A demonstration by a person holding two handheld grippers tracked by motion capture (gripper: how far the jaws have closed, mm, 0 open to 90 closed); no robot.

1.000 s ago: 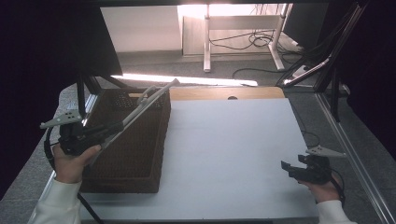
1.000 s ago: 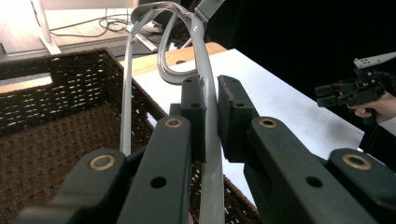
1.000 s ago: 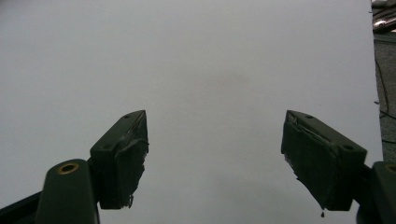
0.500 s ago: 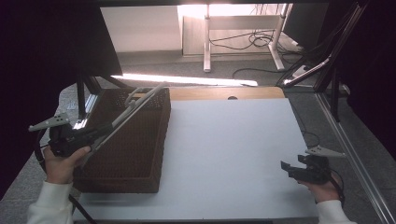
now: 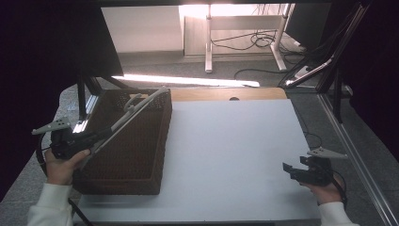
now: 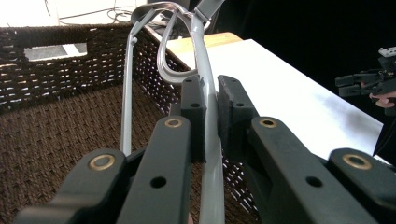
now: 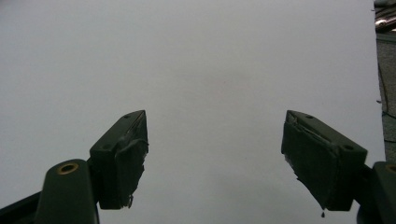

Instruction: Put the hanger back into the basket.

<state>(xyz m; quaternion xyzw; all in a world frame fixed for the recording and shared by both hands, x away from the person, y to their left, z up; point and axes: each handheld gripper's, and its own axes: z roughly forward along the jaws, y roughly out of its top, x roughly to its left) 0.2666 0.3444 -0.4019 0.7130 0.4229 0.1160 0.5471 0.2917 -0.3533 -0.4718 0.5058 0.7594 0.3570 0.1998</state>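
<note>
Two grippers are at work over a white table (image 5: 235, 155). One, the left gripper (image 6: 211, 116), has its pads clamped tight on the grey arm of a clothes hanger (image 6: 205, 70), which runs up between the fingers (image 6: 192, 109) and on past their tips to a curved hook at the far end. A second thin grey arm of the same hanger rises just to the left of the left finger, free of the pads. Below and beyond the fingertips lies a dark brown woven basket (image 6: 56, 140), its floor under the jaws and its far wall, with a cut-out handle slot, well ahead of the tips. In the high view the left gripper (image 5: 96, 136) sits above the near left part of the basket (image 5: 136, 160), and the hanger (image 5: 134, 110) slants from the fingers up over the basket's open top toward its far rim. Whether the hanger's far end touches the rim I cannot tell. Across the table, well apart from the basket, the right gripper (image 7: 215, 154) stands with its fingers (image 7: 123, 154) spread wide, nothing between them, and bare white tabletop beneath and ahead of the tips. From above, the right gripper (image 5: 288, 168) is low at the table's near right corner, pointing left.
</note>
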